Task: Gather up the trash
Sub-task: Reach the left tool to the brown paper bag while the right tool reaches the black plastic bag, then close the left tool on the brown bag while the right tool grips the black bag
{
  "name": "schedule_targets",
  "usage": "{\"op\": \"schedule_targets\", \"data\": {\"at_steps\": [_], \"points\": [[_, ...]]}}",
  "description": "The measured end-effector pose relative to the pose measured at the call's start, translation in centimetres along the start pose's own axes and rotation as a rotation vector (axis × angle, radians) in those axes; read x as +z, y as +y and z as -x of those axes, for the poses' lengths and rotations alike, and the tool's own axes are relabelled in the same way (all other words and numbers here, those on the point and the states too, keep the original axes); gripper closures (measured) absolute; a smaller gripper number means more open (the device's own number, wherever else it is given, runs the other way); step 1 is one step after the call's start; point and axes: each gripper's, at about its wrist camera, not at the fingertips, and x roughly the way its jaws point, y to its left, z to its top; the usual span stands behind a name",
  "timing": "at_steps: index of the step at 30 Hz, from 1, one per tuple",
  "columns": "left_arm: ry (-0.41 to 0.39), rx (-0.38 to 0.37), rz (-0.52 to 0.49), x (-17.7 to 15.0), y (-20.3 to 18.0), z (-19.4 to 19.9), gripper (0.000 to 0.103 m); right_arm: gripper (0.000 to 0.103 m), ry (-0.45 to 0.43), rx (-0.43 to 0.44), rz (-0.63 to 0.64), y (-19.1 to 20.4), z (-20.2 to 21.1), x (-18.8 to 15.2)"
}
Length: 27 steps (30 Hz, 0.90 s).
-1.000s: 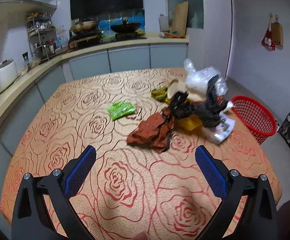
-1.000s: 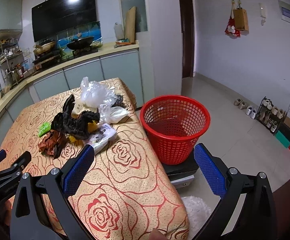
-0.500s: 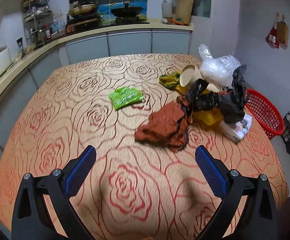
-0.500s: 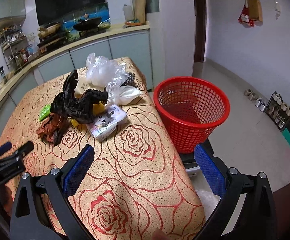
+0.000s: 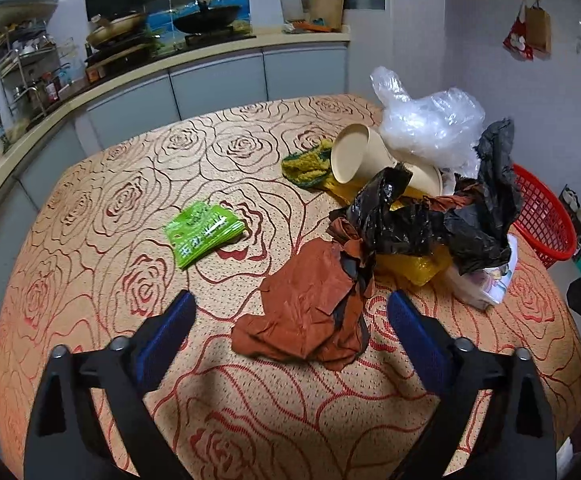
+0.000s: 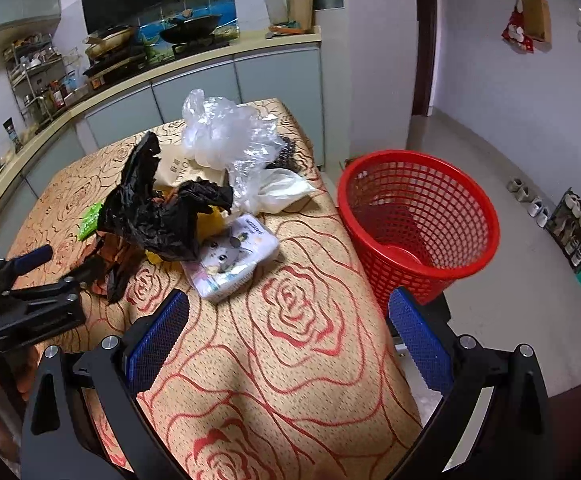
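Here, tissue pack [image 6: 232, 258] print too small to read. Rose-patterned table [image 5: 250, 412], kitchen behind. Left claw [image 5: 290, 322] wide, closing, empty; right claw [image 6: 288, 330] wide, empty.

Both wrist views angle down (close) on one trash pile [image 5: 410, 220].

Crumpled trash pile [image 5: 402, 216] on the table's edge beside red basket [image 6: 418, 220]

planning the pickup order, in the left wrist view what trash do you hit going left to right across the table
green packet → brown crumpled paper → black plastic bag → red basket off the table's right edge
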Motion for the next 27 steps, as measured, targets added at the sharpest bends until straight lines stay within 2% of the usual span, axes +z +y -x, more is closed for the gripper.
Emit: {"op": "schedule_targets", "data": {"at_steps": [6, 10, 13, 17, 27], "points": [[0.015, -0.023, 0.002, 0.3, 0.0, -0.9, 0.032, 0.005, 0.027, 0.031, 0.026, 0.8, -1.3, 0.7], [0.021, -0.041, -0.018, 0.2, -0.3, -1.2, 0.055, 0.005, 0.022, 0.061, 0.041, 1.6, -1.4, 1.3], [0.017, -0.042, -0.025, -0.1, -0.3, -1.1, 0.057, 0.006, 0.024, 0.093, 0.044, 2.1, -1.4, 1.7], [0.007, -0.038, -0.008, -0.2, 0.3, -0.5, 0.059, 0.016, 0.043, 0.109, 0.075, 3.2, -1.8, 1.9], [-0.034, 0.000, 0.065, -0.7, 3.1, 1.0, 0.059, 0.017, -0.014, 0.143, 0.107, 6.2, -2.8, 4.0]]}}
